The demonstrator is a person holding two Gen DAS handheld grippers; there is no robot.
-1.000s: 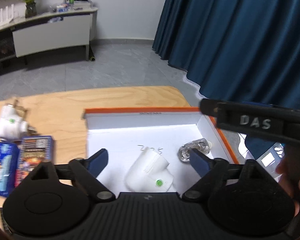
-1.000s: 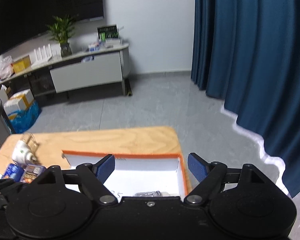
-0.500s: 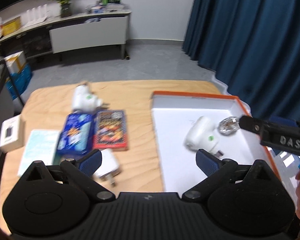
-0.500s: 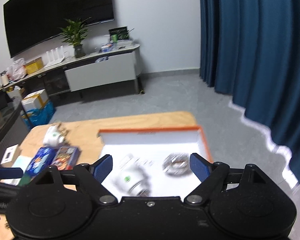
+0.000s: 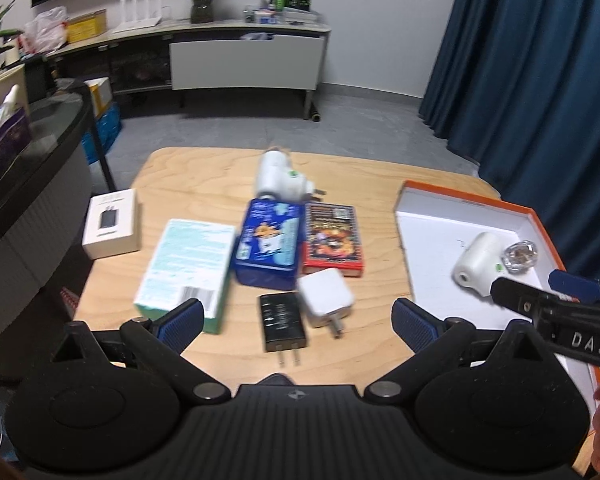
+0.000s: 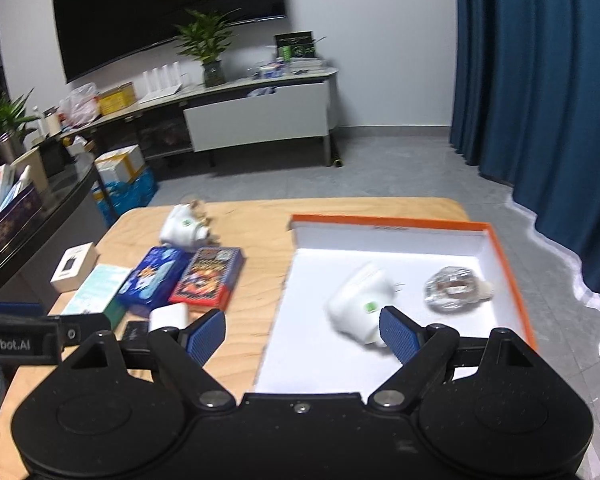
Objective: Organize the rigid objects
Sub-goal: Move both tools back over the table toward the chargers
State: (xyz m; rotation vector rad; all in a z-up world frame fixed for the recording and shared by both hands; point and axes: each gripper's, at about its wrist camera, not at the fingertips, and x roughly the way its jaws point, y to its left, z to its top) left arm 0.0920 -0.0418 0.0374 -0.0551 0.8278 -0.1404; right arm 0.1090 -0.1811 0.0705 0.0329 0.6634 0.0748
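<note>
Both sets of fingers spread wide and empty, left gripper point(image 5: 294, 322) hovering above the black charger point(image 5: 282, 322) and white plug point(image 5: 326, 298) on the worktop point(image 5: 188, 178), likely next for the orange-rimmed box point(image 6: 500, 248) already holding a white adapter point(image 6: 362, 304) and clear piece point(image 6: 452, 290), right gripper point(image 6: 302, 334) idling at its near edge.

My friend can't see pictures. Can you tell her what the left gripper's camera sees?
Open, empty left gripper above a wooden table with chargers and small boxes. To the right, an orange-rimmed tray holds a white plug and a clear round thing.
</note>
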